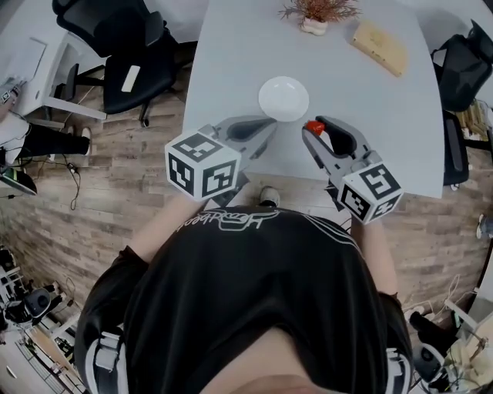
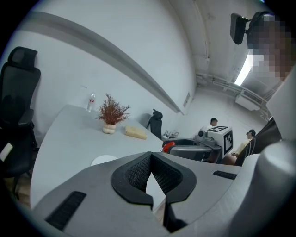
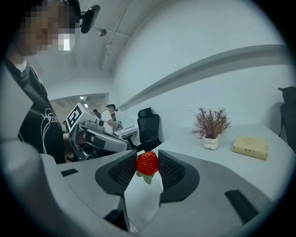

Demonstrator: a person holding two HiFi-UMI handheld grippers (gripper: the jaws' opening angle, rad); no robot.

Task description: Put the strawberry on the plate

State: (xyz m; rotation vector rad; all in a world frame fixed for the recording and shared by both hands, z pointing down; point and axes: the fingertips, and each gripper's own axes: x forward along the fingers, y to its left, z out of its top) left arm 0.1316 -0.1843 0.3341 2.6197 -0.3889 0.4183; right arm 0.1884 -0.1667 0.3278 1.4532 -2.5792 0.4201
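White table [image 1: 231,77] bears a plate [image 1: 283,98]; right tool [image 1: 316,125] grips the strawberry [image 3: 147,163].

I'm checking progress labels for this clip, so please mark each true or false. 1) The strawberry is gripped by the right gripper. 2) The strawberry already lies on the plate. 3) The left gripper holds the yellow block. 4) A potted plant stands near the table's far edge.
1) True. The strawberry sits clamped between the fingers of the right gripper.
2) False. The plate is bare; the strawberry is in the right gripper, just beside the plate.
3) False. The left gripper has its fingers together with nothing between them; the yellow block lies on the table, far right.
4) True. The potted plant stands near the far edge, left of the yellow block.
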